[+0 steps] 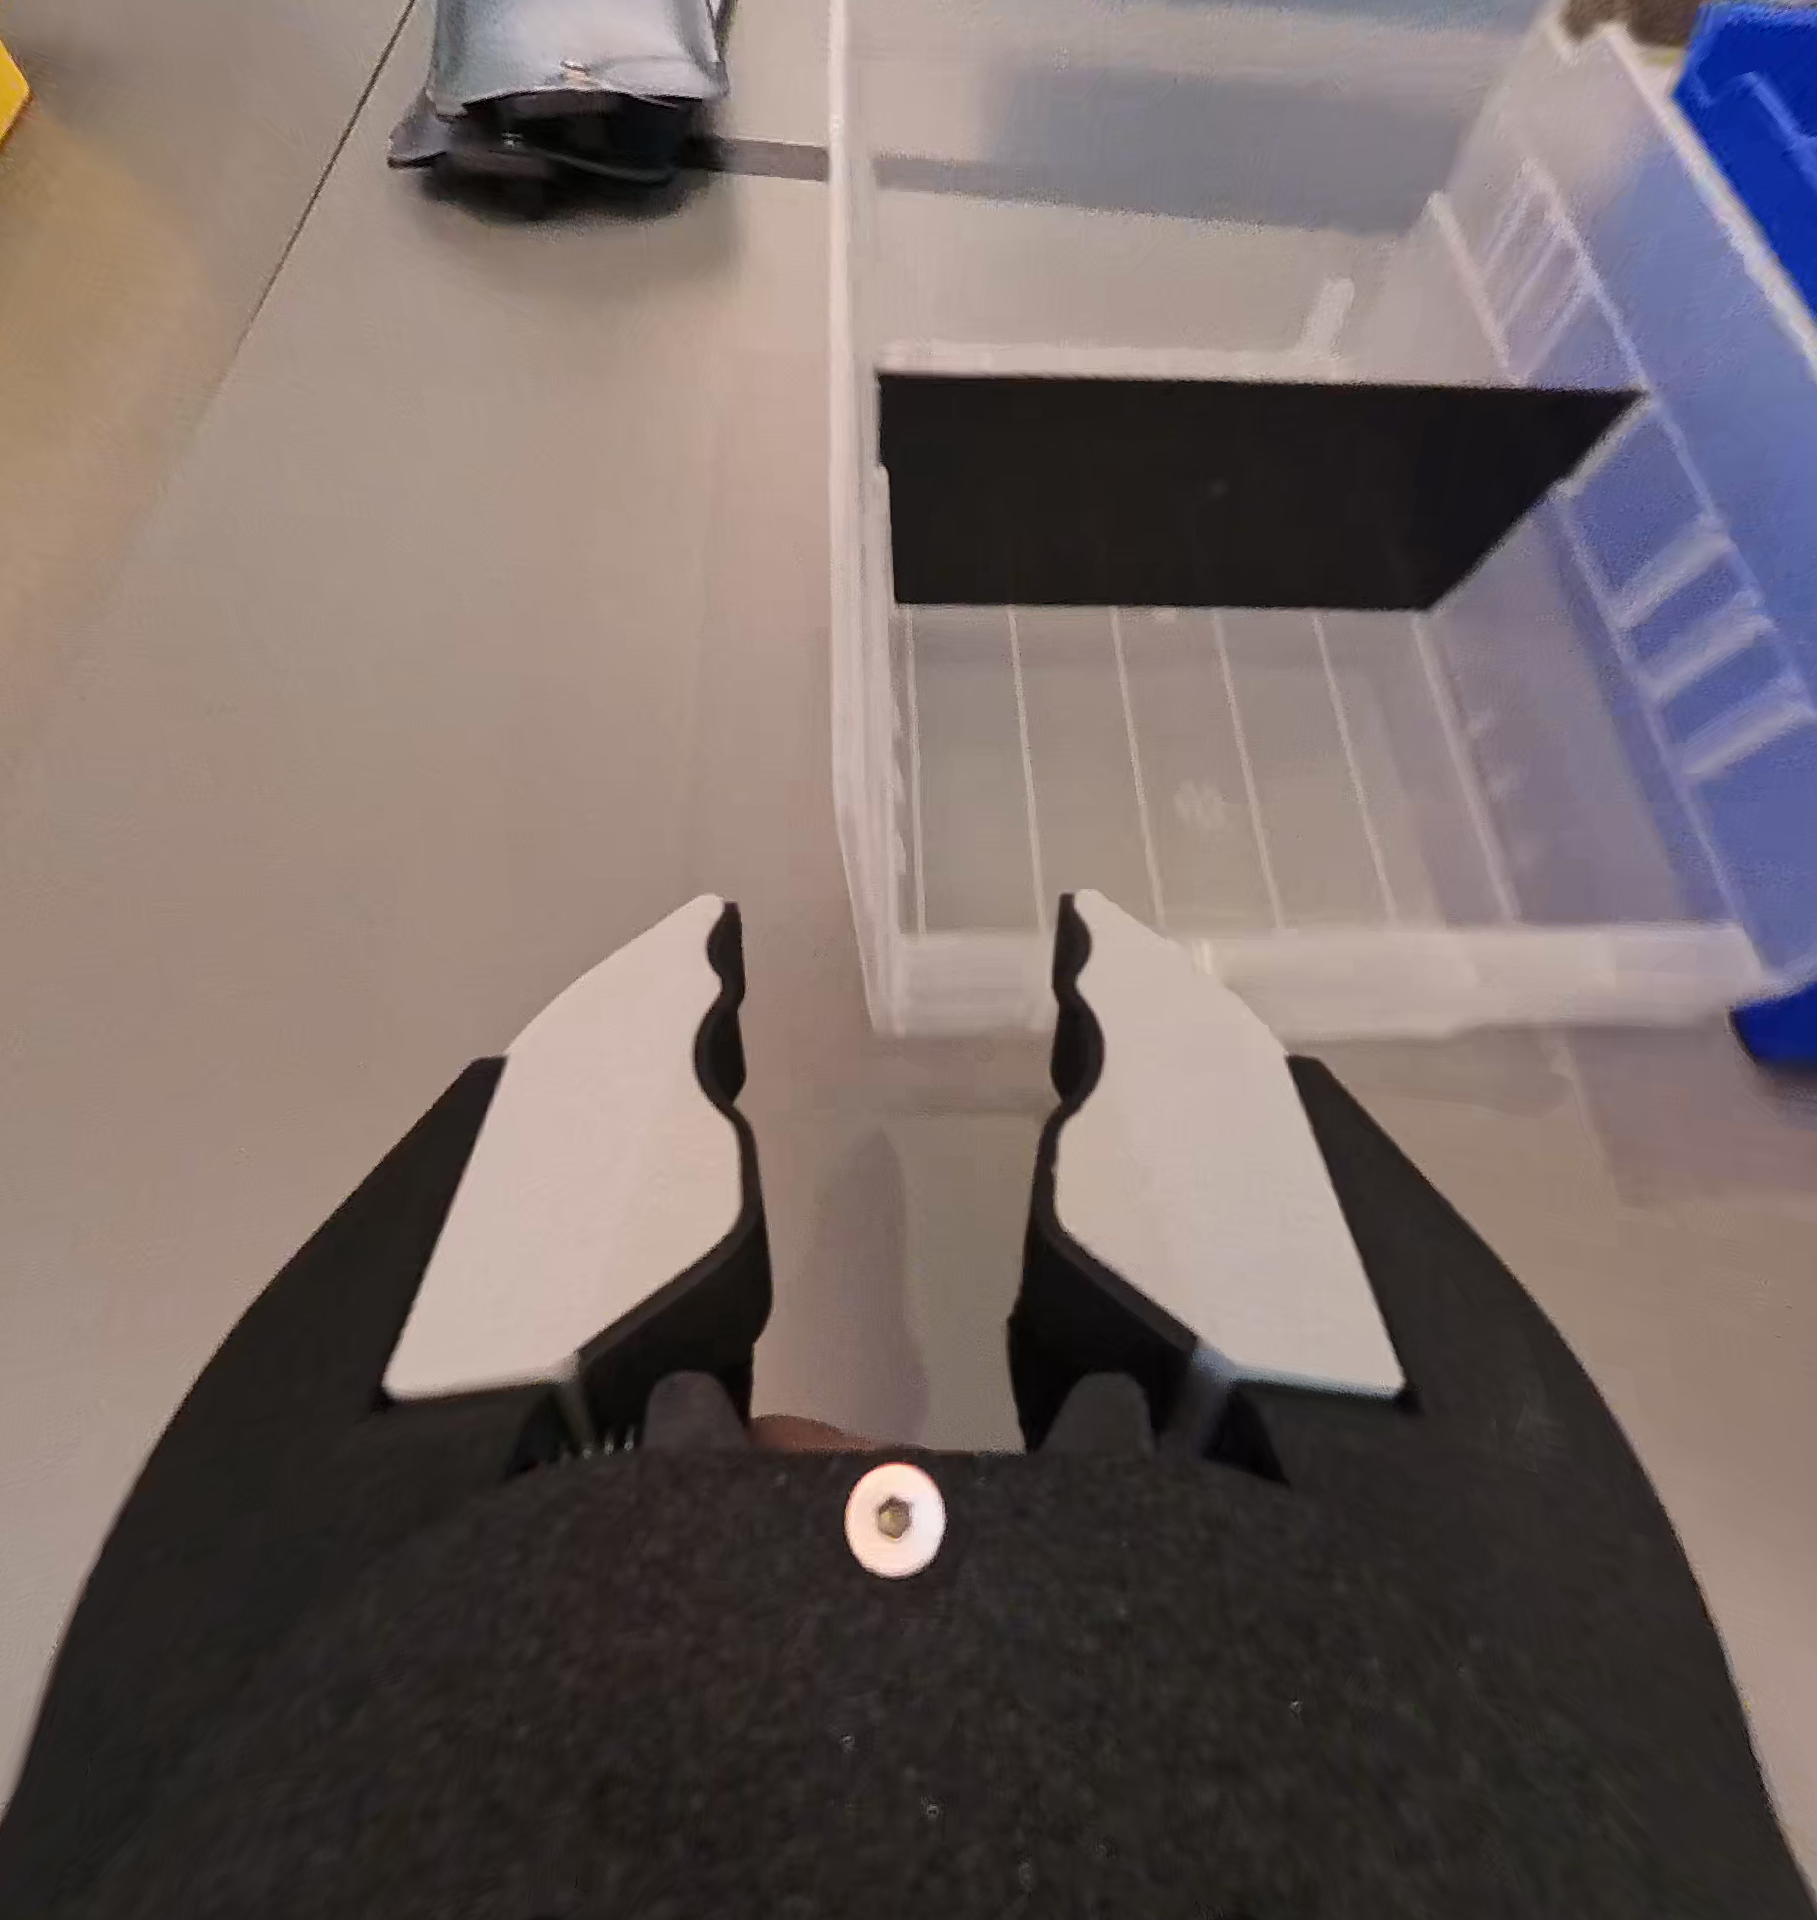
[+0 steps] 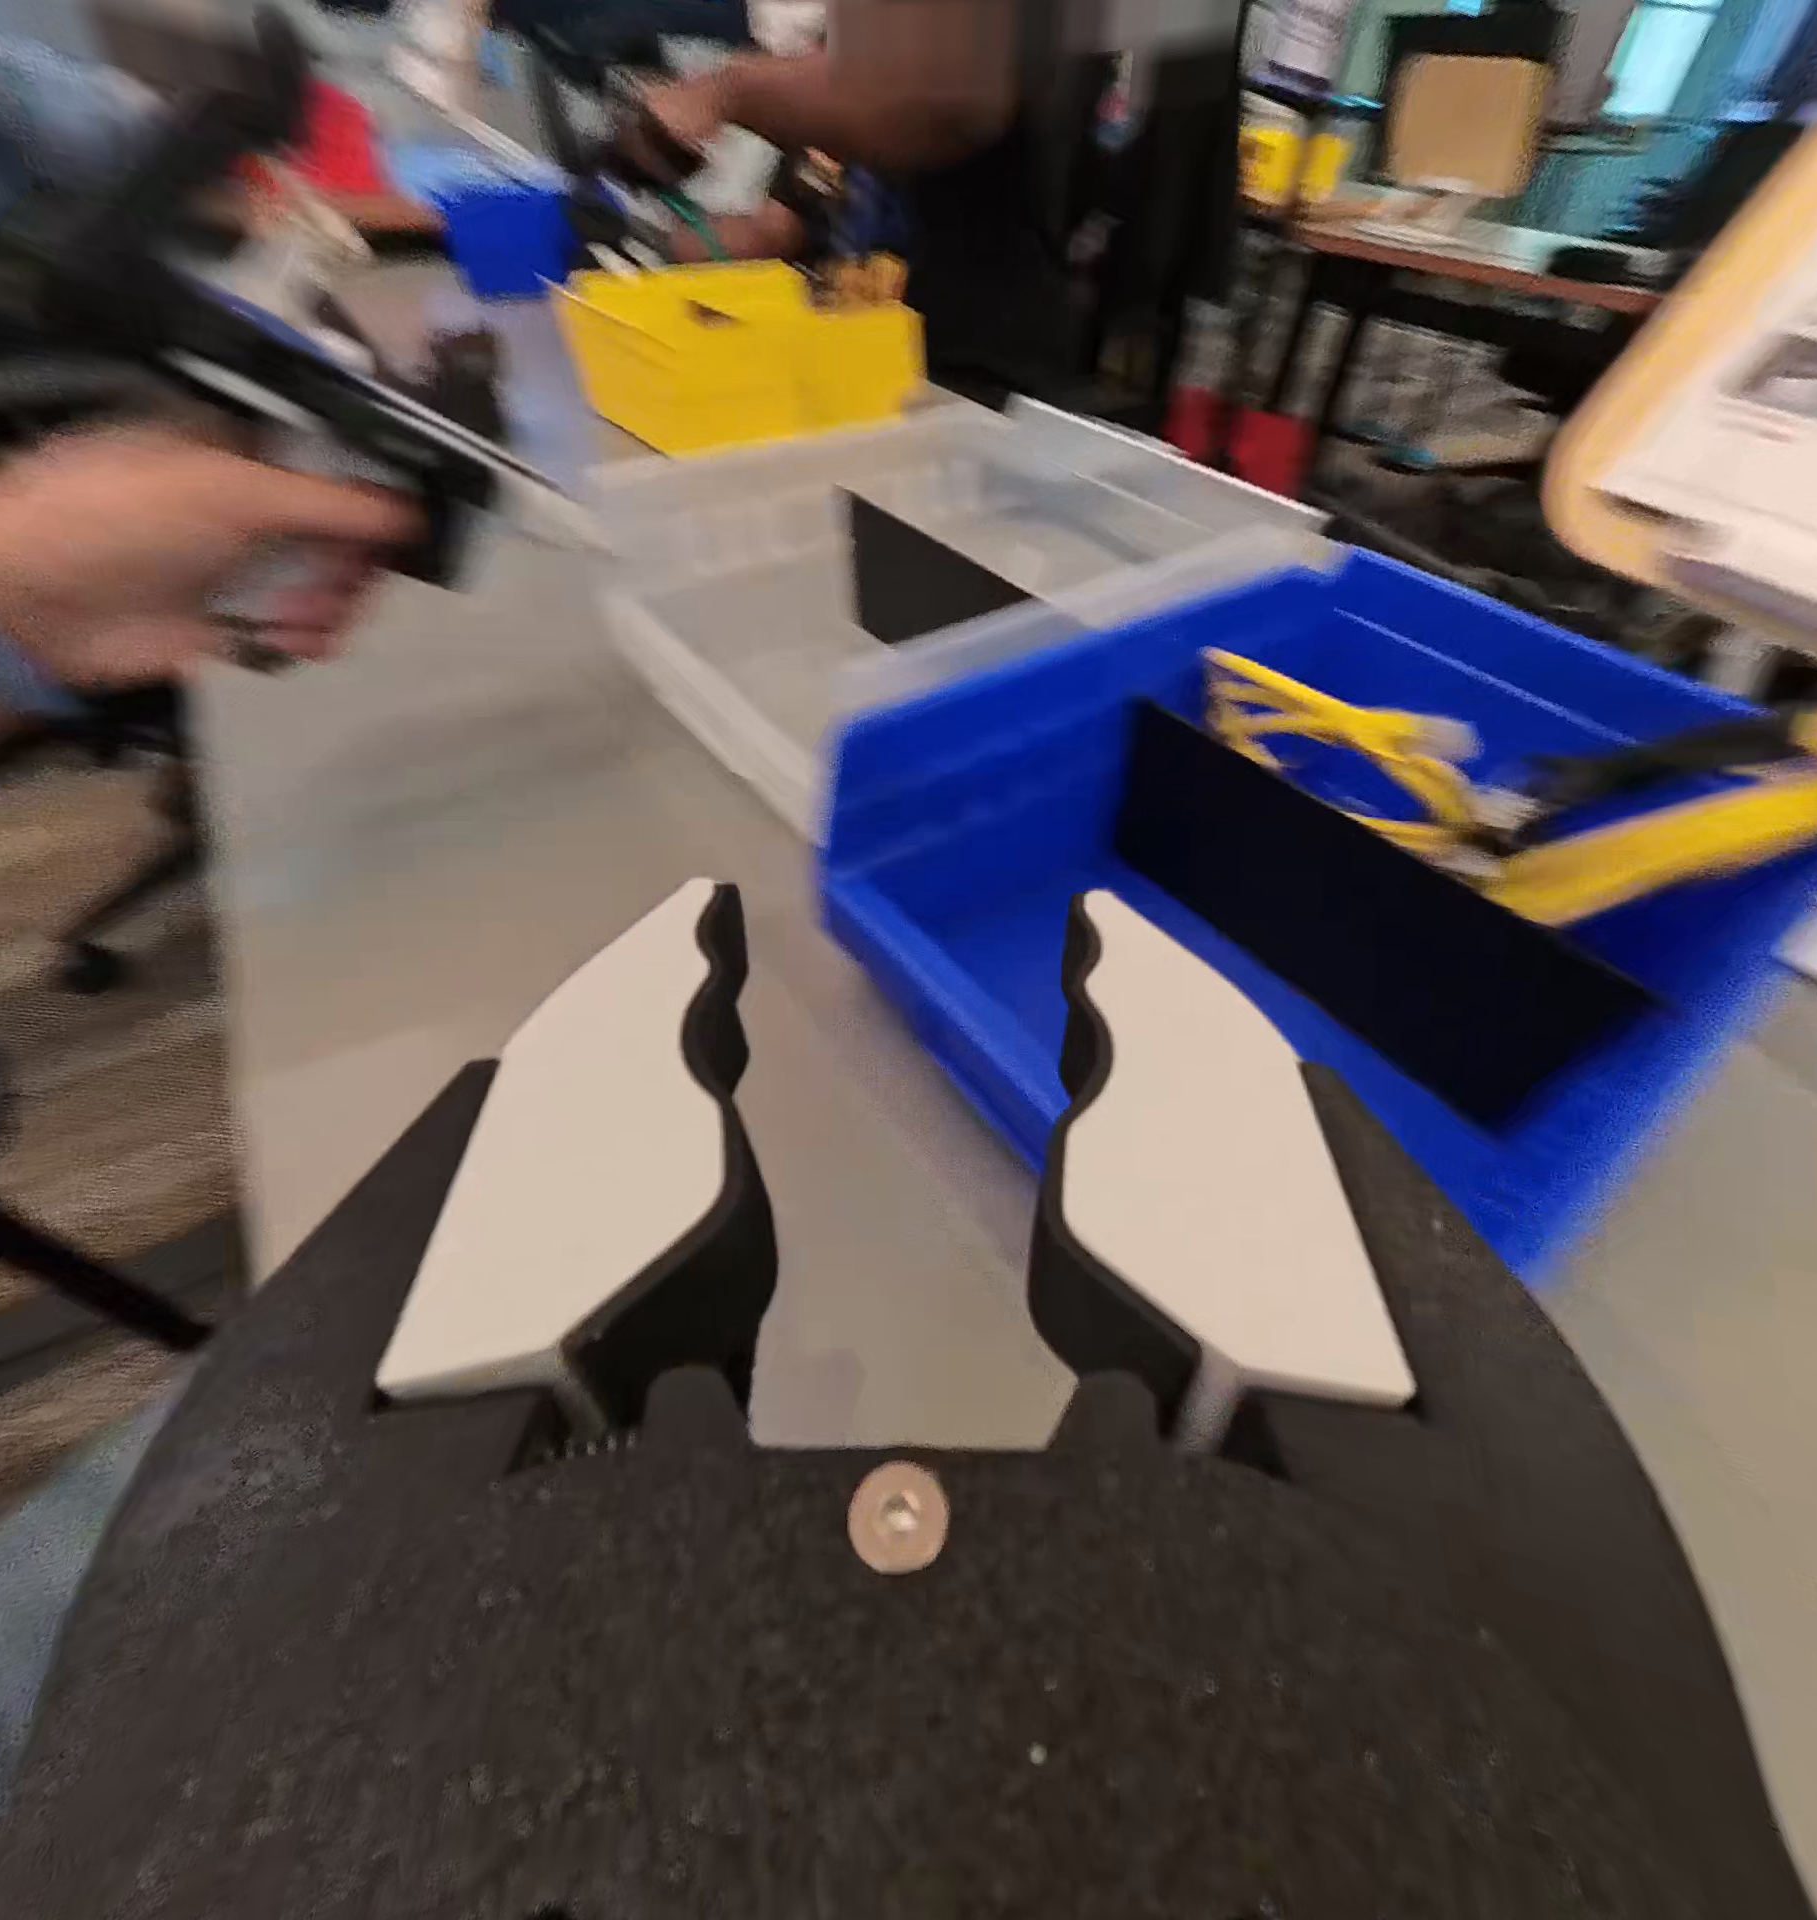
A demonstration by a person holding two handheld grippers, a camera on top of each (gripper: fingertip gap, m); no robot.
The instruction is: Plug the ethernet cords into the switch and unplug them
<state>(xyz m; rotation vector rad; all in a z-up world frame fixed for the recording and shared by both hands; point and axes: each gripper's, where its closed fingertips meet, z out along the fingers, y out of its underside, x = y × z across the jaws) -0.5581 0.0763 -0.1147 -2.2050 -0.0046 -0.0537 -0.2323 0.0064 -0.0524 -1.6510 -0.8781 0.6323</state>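
Ethernet cords (image 2: 1403,748) in blue bin (image 2: 945,831) beyond open right tool (image 2: 904,914).

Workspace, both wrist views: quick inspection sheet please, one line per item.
Surface: grey table, bare under both grippers.
Job's things: no switch seen; yellow cords lie in the blue bin, behind its black divider.
Clutter: clear bin with black divider, otherwise empty; dark pouch; yellow bin.
Grippers: left gripper and right gripper open, fingers empty.
Cables: only the yellow cords; blurred, connectors unclear.
Surroundings: another person at the far end of the table; shelves behind.
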